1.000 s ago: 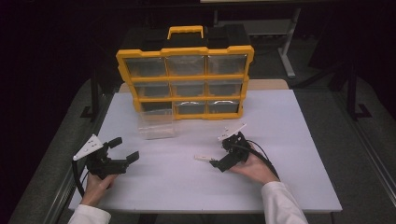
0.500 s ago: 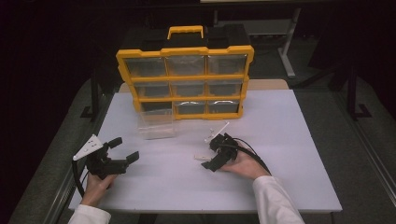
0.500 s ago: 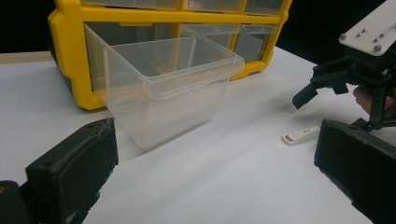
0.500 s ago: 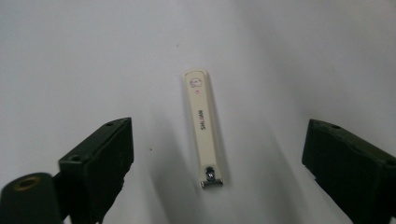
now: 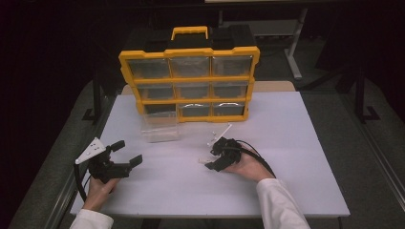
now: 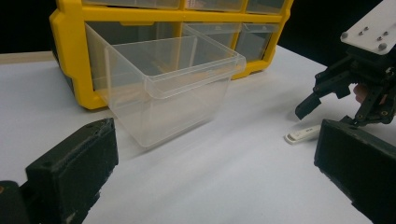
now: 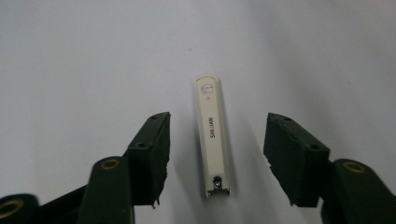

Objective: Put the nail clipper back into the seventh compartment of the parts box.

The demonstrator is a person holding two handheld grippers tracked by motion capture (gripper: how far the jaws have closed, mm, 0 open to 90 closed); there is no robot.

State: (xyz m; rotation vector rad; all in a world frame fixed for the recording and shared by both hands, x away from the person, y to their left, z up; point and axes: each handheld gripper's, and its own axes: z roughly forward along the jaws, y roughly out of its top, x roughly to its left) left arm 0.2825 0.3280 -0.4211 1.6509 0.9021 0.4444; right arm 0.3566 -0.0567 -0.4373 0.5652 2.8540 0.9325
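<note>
1. Dark room; white table (image 5: 296,143) with a grey floor strip on either side. A yellow organiser (image 5: 188,78) stands upright at the far middle of the table, black case and yellow handle behind its top.
2. Organiser: three rows of clear drawers. The bottom-left slot looks empty in the high view.
3. Clear bin (image 6: 163,88) stands upright on the table just in front of that bottom-left corner. In the left gripper view I cannot tell whether it touches the yellow frame.
4. Clipper (image 7: 212,135): a cream nail clipper, lying flat on the table right of centre, well apart from the bin. Printed lettering runs along its top, a small round mark sits at the far end and the metal rivet at the near end.
5. Right gripper (image 7: 217,154): I have it low over the table, one jaw on each side of the clipper. The jaws have just been closing and stand about half open; a gap shows on both sides, so the pads are not touching it.
6. Left gripper (image 6: 215,182): near the front left edge, jaws spread wide, nothing between them. It faces the bin.
7. Both sleeves are white.
</note>
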